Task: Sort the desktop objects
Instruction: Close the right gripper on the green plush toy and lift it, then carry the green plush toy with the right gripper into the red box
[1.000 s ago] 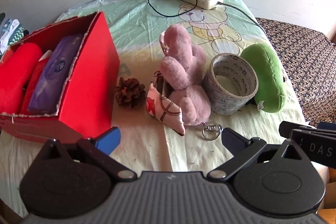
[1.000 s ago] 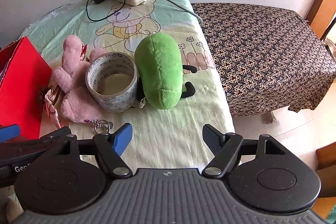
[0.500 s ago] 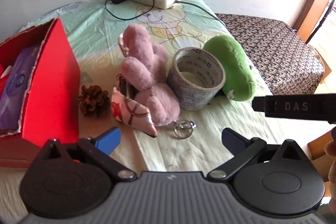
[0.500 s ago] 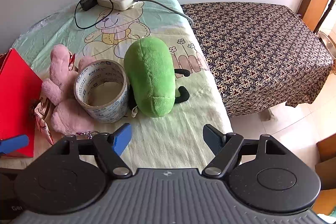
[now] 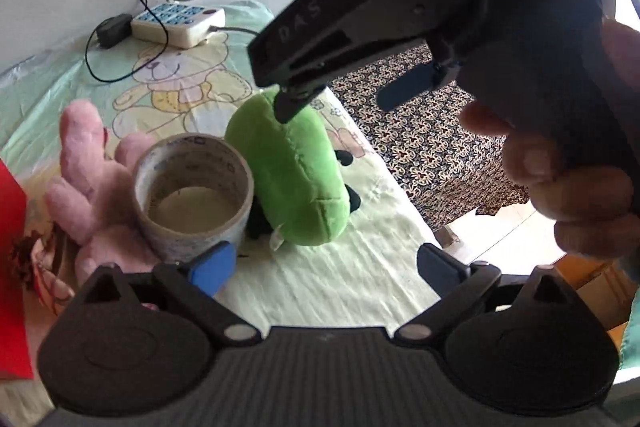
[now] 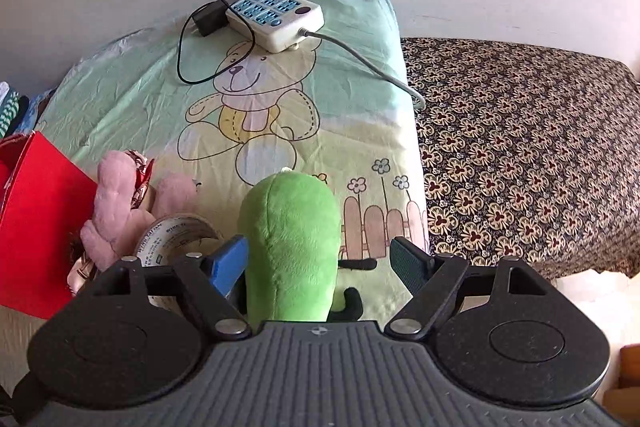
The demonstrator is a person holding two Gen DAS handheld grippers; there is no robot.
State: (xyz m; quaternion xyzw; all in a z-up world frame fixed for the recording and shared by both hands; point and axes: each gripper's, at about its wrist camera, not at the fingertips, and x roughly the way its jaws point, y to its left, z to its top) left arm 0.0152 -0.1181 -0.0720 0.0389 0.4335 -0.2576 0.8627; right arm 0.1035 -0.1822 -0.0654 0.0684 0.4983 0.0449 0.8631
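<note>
"DAS" stands in pale letters on the right gripper [image 5: 344, 99] arm; the tape roll's [image 6: 176, 239] print is too small to read.

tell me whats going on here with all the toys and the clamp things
A person is sorting things on a table, holding a set of tongs in each hand. The right tongs are open and straddle the green plush toy, which lies on the bear-print cloth and is not yet gripped. The left tongs are open and empty, hanging near the roll of tape and pink plush toy. The red box sits at the left.
</note>
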